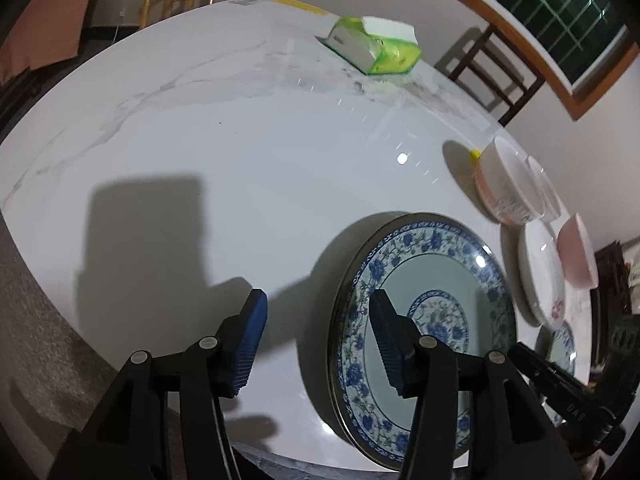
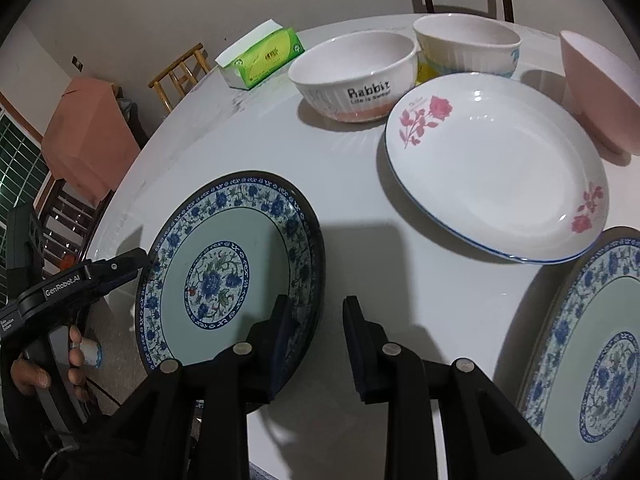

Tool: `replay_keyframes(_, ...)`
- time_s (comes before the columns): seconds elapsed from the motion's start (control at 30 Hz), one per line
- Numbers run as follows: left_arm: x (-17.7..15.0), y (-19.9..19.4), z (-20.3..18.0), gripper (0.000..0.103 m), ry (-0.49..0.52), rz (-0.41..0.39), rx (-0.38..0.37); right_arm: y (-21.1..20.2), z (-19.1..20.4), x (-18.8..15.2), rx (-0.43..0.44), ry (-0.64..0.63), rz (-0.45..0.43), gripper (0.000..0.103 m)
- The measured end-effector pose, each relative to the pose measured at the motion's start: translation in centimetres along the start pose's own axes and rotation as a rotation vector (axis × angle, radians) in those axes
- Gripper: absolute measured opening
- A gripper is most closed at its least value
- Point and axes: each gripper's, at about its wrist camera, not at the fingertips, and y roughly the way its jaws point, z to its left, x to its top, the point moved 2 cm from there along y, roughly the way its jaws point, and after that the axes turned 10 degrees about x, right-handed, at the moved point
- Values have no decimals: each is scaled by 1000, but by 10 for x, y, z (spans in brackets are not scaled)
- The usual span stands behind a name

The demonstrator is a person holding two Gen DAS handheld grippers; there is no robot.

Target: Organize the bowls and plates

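The marble worktop (image 2: 352,168) carries two blue-floral plates (image 2: 228,268), a rose plate (image 2: 496,168) and three bowls (image 2: 352,76), all separate; stacking is judged not yet done. The left gripper (image 1: 316,344) and right gripper (image 2: 316,344) stand apart, empty, flanking the nearer blue plate's rims.

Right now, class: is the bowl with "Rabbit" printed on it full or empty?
Empty. The Rabbit bowl stands upright on the table, and the right wrist view looks into it: only its bare pale inside shows, with no food or liquid.
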Motion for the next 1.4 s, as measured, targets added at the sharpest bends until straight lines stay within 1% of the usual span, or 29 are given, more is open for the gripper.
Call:
replay_keyframes(0.1, -2, -7, 2, 54, -31, -13, -6, -8, 1, 2, -6, -6, -21, 27)
replay_keyframes(0.17, -3, -13, 0, 55, -22, -28, 5, -14, 1, 3, -11, -8, -38, 27)
replay_keyframes(0.27, -6, -23, -5, 58, -11, -59, 16, -24, 0, 4, -30, -22, -63, 27)
replay_keyframes(0.47, -16, -38, -33, 58, 87, -70, 28, -43, -8, 1, -44, -17, -104, 27)
replay_keyframes(0.5, -18, -40, -40, 58, 111, -73, 36, -47, -9, 0, -46, -16, -108, 27)
replay_keyframes(0.57, -24, -43, -54, 58, 168, -70, 81, -53, -11, 0, -58, -19, -117, 27)
replay_keyframes(0.63, -28, -45, -66, 58, 197, -72, 113, -59, -14, -2, -61, -15, -126, 27)
replay_keyframes(0.7, -32, -48, -77, 59, 225, -84, 114, -67, -17, -5, -75, -17, -139, 27)
replay_keyframes(0.83, -36, -49, -97, 61, 251, -81, 134, -79, -22, -8, -100, -25, -160, 27)
replay_keyframes(1.03, -45, -46, -119, 61, 250, -53, 115, -99, -33, -13, -145, -25, -191, 27)
replay_keyframes(1.1, -49, -46, -128, 61, 257, -56, 110, -106, -37, -15, -163, -30, -199, 27)
replay_keyframes(1.4, -74, -41, -176, 61, 335, -32, 62, -133, -55, -26, -226, -36, -231, 27)
